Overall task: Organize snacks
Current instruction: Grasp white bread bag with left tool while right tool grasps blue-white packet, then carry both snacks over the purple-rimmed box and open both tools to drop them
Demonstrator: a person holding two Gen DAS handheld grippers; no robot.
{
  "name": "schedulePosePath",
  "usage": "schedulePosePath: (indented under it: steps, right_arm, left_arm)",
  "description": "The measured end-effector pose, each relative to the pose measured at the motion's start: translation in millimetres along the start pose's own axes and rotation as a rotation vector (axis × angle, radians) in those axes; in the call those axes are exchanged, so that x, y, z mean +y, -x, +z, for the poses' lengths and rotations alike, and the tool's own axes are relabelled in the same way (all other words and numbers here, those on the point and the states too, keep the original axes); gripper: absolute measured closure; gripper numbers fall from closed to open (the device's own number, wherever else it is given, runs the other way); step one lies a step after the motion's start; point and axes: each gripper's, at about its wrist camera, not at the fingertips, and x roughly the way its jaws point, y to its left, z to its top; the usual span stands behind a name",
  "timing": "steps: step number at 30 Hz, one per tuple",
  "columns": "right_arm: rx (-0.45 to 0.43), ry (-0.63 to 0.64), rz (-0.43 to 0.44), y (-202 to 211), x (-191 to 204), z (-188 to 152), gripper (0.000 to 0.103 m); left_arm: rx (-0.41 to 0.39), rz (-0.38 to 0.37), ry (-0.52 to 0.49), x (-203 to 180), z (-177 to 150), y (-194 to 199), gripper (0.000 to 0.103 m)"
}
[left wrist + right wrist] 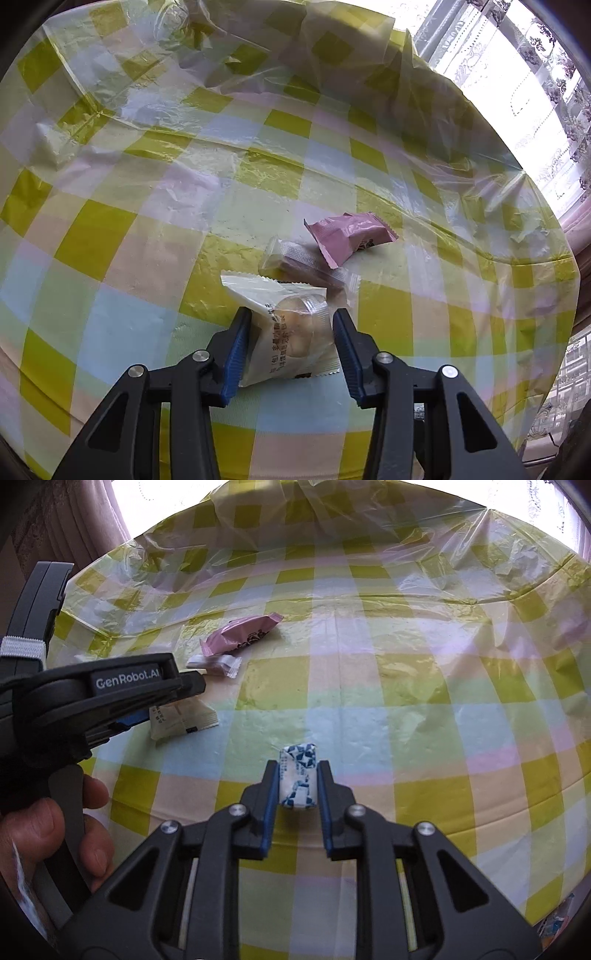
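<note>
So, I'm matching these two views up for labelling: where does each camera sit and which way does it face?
Left wrist: on the left tool, angled down at the checked tablecloth; its open fingers straddle a white pastry packet; no hand shows.
Right wrist: on the right tool, angled down; its fingers clamp a blue-white candy; the person's left hand shows, holding the left tool.
Shared: the pastry packet, a pink packet, a clear-wrapped snack.

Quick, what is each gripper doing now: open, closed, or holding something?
Left gripper: open, jaws around the white snack pack, not pressing it.
Right gripper: closed on the blue-white candy.
</note>
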Motion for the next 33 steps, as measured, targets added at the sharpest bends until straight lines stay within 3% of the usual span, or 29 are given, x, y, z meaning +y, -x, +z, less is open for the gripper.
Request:
schedulePosePath:
  steps: [5, 15, 33]
  right_arm:
    - [0.001, -0.015, 0.008, 5.3, -7.0, -3.1, 0.080]
    - [-0.009, -0.015, -0.027, 24.0, -17.6, -10.7, 0.080]
    - [-0.051, -0.081, -0.083, 70.1, -61.5, -36.9, 0.080]
  left_arm:
    - [0.000, -0.031, -0.031, -1.5, -12.5, 6.2, 0.063]
    - [0.010, -0.076, -0.070, -16.6, -43.0, 26.3, 0.064]
    - [0.001, -0.167, -0.212, -81.8, -90.1, 71.6, 0.064]
